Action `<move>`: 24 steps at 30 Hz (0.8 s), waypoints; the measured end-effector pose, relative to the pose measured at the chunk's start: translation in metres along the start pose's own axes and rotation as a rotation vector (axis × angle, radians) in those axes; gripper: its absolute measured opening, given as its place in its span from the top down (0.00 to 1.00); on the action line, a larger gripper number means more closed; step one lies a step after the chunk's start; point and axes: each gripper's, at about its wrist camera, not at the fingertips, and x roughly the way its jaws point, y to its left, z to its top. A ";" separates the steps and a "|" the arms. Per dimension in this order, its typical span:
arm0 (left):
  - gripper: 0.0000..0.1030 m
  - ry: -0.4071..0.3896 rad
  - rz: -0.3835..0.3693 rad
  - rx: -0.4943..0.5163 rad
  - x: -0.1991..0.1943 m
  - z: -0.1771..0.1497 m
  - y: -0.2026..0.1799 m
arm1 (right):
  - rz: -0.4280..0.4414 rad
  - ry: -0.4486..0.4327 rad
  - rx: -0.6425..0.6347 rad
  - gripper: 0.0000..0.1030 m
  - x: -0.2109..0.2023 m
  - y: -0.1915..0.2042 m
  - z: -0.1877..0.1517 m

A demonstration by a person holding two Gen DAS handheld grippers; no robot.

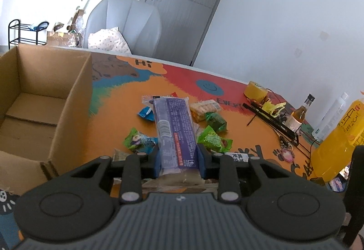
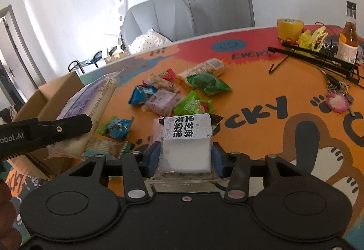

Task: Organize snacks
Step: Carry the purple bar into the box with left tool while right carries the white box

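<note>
1. The left gripper has its fingers closed on the near end of a long purple biscuit pack, which sticks out forward over the snack pile. It's held just right of the cardboard box. In the right wrist view the same pack hangs right beside the box wall.

2. The right gripper is clamped on a white sesame cake packet, held above the near part of the table, well apart from the box.

3. What could go wrong, imo: the purple pack is gripped only at one end, so it could droop or swivel and catch the box rim on the way in. The wrapper looks slick too, so it might slide out.

4. The white packet looks soft, so a hard squeeze could crush it. Both grippers heading for the box together could bump each other.

5. Loose snacks still on the table: a green packet, a blue packet, a cracker sleeve and a few more, bunched mid-table.

6. Table has a loud orange cartoon cover. On the far right are a yellow tape roll, a glass bottle, a black rack thing and some keys.

7. Room: grey armchair with a dotted pillow, grey door behind, white walls.
</note>
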 end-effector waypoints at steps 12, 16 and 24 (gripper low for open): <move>0.71 -0.086 0.018 0.011 -0.044 0.007 0.004 | 0.051 -0.074 -0.027 0.56 -0.033 0.028 0.014; 0.71 -0.110 0.023 0.011 -0.057 0.011 0.009 | 0.067 -0.086 -0.038 0.56 -0.037 0.038 0.018; 0.71 -0.147 0.043 0.005 -0.076 0.020 0.020 | 0.095 -0.108 -0.057 0.57 -0.043 0.059 0.027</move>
